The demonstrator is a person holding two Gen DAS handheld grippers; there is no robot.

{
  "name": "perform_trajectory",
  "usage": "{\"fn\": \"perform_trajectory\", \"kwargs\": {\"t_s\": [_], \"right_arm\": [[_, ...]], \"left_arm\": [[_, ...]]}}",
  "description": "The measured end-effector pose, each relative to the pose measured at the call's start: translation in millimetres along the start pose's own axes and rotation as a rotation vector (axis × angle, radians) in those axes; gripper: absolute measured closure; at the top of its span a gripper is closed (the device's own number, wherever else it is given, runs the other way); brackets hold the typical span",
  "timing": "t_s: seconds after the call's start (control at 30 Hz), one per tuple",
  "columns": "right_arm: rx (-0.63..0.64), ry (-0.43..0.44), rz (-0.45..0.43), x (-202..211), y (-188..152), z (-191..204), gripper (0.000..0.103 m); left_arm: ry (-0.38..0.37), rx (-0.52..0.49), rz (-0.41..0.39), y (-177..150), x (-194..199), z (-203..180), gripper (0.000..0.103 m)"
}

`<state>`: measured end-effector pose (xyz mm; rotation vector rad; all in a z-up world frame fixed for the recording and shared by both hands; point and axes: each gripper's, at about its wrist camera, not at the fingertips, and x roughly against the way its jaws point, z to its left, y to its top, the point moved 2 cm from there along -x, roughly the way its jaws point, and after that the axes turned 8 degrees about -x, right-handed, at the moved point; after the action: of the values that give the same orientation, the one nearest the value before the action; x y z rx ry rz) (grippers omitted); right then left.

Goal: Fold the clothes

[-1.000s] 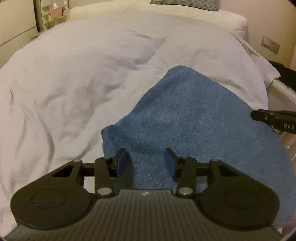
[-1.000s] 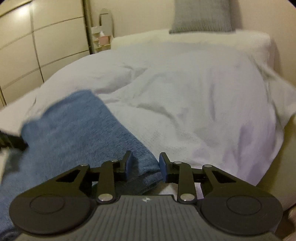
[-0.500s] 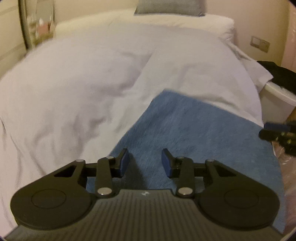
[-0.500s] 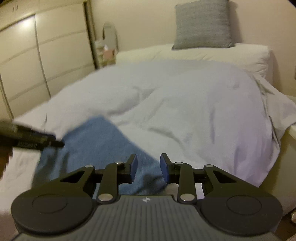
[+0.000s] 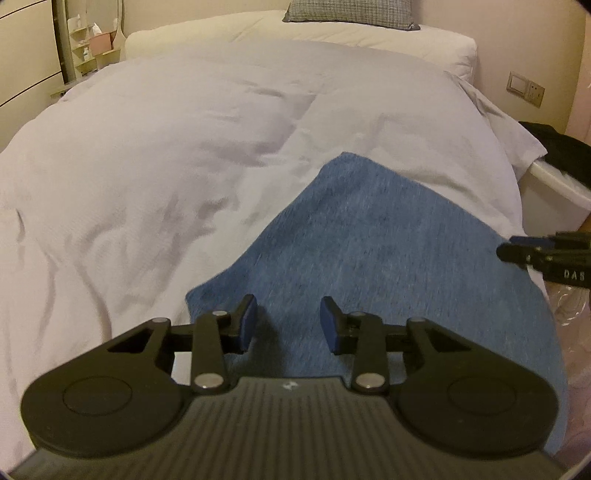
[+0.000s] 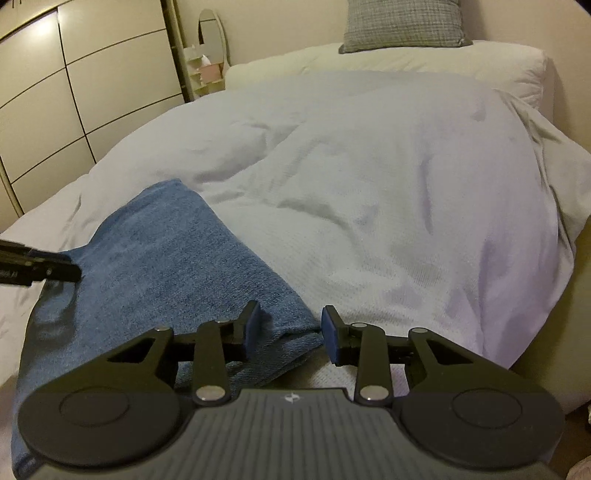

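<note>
Jeans lie folded on the duvet, seemingly untouched; both grippers' jaws spread, left closing.

A rumpled white duvet covers the bed. At the far end lie a cream pillow and a grey checked cushion. Far left stand wardrobe doors and an oval mirror; a wall socket sits far right.

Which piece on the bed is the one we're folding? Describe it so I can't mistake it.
Start from the big bed with the pale duvet spread over it. At the near edge lies a blue denim garment, flat, between the two grippers. It is the only blue thing there; the grey cushion sits far off at the head.
</note>
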<state>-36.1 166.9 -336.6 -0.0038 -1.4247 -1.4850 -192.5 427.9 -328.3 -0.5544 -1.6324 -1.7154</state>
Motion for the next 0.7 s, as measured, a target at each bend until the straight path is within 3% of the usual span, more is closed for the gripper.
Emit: {"fn": "perform_trajectory", "kwargs": {"t_s": [0.2, 0.3, 0.37, 0.53, 0.63, 0.7], "right_arm": [[0.033, -0.031, -0.003, 3.3, 4.9, 8.9, 0.067], [0.028, -0.056, -0.101, 31.0, 4.3, 18.5, 0.067], [0.034, -0.026, -0.166, 56.2, -3.3, 32.1, 0.068], [0.085, 0.108, -0.123, 76.2, -46.2, 65.7, 0.069], [0.09, 0.081, -0.043, 54.4, -70.9, 59.9, 0.068], [0.076, 0.07, -0.004, 45.8, -77.9, 55.5, 0.063]], "left_arm": [[0.006, 0.003, -0.008, -12.2, 21.5, -1.5, 0.071], [0.008, -0.013, -0.031, -23.7, 38.6, -6.5, 0.071], [0.001, -0.012, -0.047, -31.9, 48.5, -10.5, 0.071], [0.033, -0.069, -0.044, -56.1, 56.7, -38.3, 0.071], [0.061, -0.071, -0.035, -68.5, 48.5, -48.1, 0.071], [0.053, -0.004, -0.027, -70.1, 48.4, -43.7, 0.071]]}}
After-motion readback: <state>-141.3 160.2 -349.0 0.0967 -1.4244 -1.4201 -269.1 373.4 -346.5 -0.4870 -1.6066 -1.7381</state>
